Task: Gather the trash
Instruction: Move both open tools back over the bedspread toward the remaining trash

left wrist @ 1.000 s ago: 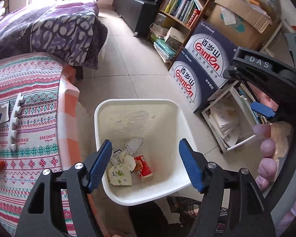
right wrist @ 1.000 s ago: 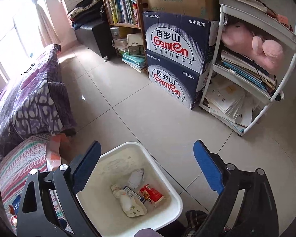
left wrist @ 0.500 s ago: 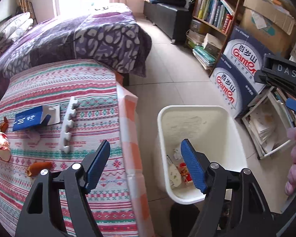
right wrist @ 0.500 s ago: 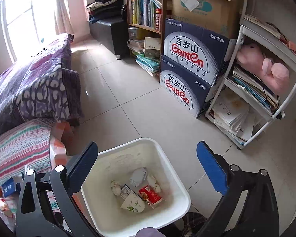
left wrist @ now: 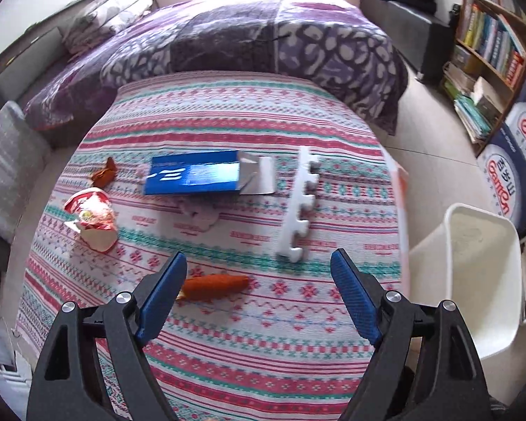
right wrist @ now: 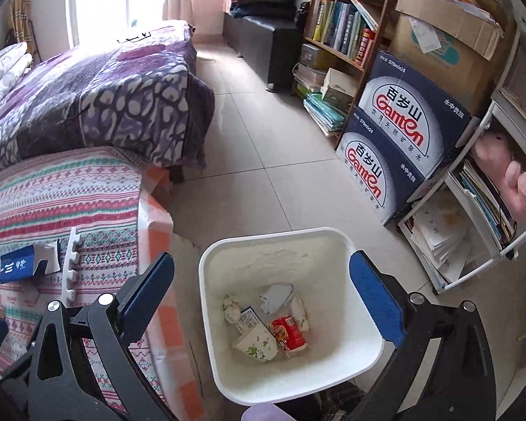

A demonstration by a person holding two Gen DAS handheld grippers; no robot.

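Observation:
My left gripper (left wrist: 259,294) is open and empty above the striped tablecloth (left wrist: 228,333). Just beyond its left finger lies an orange wrapper (left wrist: 214,285). Farther off lie a blue carton (left wrist: 193,177), a white foam strip (left wrist: 299,207), a red-and-white snack wrapper (left wrist: 93,219) and a small brown scrap (left wrist: 103,175). The white trash bin (left wrist: 473,280) stands on the floor to the right of the table. My right gripper (right wrist: 263,291) is open and empty above the bin (right wrist: 287,238), which holds a red packet (right wrist: 287,331), a small carton (right wrist: 256,347) and crumpled paper (right wrist: 275,296).
A bed with a purple quilt (left wrist: 263,42) lies behind the table. Bookshelves (right wrist: 340,28), stacked Ganten water boxes (right wrist: 396,133) and a white wire rack (right wrist: 473,228) line the right wall. Tiled floor (right wrist: 263,147) lies between bed and shelves.
My left gripper has swung left from over the bin to over the table, bringing the table's trash into view. My right gripper has stayed over the bin, drifting slightly.

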